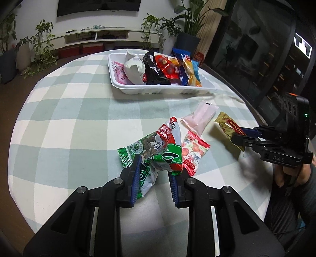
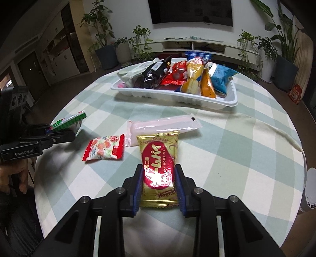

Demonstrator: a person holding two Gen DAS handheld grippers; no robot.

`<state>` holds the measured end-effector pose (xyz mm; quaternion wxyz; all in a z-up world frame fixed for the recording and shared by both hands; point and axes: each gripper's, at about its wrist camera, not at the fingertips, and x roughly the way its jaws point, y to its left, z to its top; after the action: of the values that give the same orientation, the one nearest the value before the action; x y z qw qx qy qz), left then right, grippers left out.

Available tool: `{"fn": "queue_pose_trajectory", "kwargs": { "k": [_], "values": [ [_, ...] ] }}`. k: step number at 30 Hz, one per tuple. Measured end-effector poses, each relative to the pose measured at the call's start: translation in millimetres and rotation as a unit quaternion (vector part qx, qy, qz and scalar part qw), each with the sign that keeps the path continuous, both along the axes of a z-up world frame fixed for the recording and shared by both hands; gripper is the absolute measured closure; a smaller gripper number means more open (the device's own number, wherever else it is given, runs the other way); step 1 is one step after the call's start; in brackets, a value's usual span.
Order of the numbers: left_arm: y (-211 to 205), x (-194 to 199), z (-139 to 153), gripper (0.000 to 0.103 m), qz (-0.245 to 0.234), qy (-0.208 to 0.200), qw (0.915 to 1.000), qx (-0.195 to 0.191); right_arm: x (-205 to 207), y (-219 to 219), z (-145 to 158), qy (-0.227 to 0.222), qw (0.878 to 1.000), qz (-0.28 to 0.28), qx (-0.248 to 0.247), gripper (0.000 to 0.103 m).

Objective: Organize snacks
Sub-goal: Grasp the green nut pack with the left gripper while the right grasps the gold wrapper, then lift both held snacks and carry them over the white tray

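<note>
The left claw (image 1: 156, 174) gripped a crinkled green-and-red snack packet (image 1: 158, 150) above the checked tabletop (image 1: 69, 118). The right claw (image 2: 159, 176) clamped a gold-and-red pie wrapper (image 2: 159, 164). A white plastic tray (image 2: 197, 98) of snacks sat beyond.

A round counter (image 1: 59, 110) under a green-and-white checked cloth fills the foreground. At twelve o'clock, a dark television (image 2: 190, 10) hangs on a white wall above a low white media console (image 1: 102, 36), flanked by potted plants (image 2: 102, 37).
</note>
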<state>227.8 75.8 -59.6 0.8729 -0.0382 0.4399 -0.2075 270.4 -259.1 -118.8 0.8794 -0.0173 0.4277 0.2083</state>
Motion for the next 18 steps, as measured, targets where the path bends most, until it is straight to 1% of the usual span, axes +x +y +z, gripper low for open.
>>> {"fn": "queue_pose_trajectory", "kwargs": {
  "k": [4,6,12,15,18],
  "values": [
    [7.0,-0.7,12.8,0.079,0.010,-0.010,0.9998,-0.013,4.3,-19.0,9.1,-0.002,0.999,-0.030,0.020,0.070],
    [13.2,0.1,21.9,0.079,0.018,-0.014,0.9994,-0.025,8.0,-30.2,14.5,-0.002,0.998,-0.047,0.031,0.070],
    [22.1,11.1,51.3,0.079,0.028,-0.032,0.9985,-0.033,22.4,-52.5,34.5,-0.014,0.996,-0.078,0.040,0.070],
    [25.1,22.8,70.7,0.079,0.034,-0.045,0.9975,-0.043,33.4,-57.1,53.9,-0.032,0.995,-0.084,0.037,0.070],
    [22.6,39.7,92.6,0.079,0.034,-0.058,0.9967,-0.046,48.9,-62.8,79.7,-0.052,0.993,-0.090,0.046,0.070]
  ]
}}
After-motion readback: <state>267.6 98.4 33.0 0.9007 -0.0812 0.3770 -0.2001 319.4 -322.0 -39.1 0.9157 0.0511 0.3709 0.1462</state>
